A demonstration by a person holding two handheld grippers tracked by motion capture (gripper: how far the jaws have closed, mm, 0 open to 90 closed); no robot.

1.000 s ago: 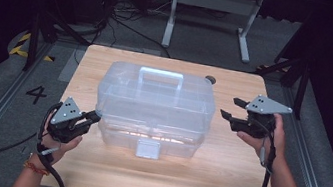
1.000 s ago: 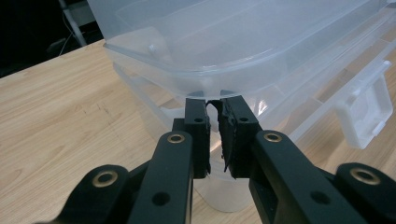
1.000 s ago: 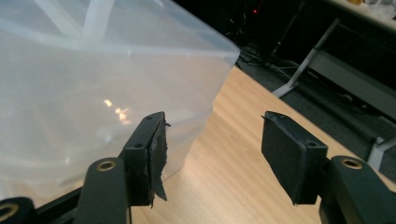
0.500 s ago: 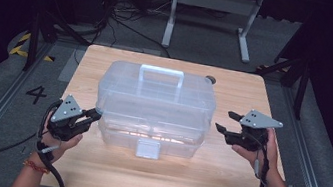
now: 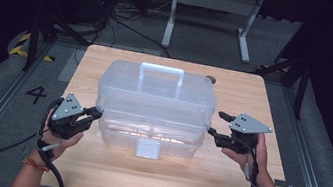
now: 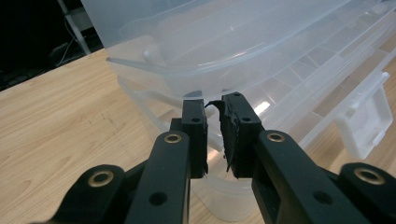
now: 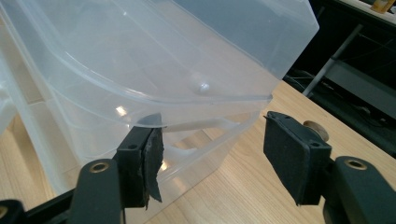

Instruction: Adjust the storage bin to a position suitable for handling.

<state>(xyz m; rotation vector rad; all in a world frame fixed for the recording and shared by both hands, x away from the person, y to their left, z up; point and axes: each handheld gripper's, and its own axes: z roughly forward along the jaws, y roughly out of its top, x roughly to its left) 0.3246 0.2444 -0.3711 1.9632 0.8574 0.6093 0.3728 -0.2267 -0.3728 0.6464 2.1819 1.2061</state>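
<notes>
A clear plastic storage box (image 5: 155, 104) with a white handle (image 5: 161, 72) and a front latch (image 5: 148, 149) stands in the middle of the wooden table (image 5: 221, 183). My left gripper (image 5: 95, 111) sits at the box's lower left end. In the left gripper view its jaws (image 6: 214, 105) are shut, tips against the box (image 6: 261, 42) just under the lid's rim, and nothing is plainly between them. My right gripper (image 5: 216, 123) is at the box's right end. In the right gripper view (image 7: 215, 128) it is open, one pad (image 7: 152, 149) at the lid's rim (image 7: 205, 100).
A small round brown object (image 5: 211, 79) lies on the table behind the box's right corner, also seen past my right jaw (image 7: 314, 128). Bare wood lies in front of the box and at both sides. A metal stand (image 5: 213, 10) and cables are on the floor beyond.
My right gripper has come down and in toward the box's right end. The left gripper and the box have stayed put.
</notes>
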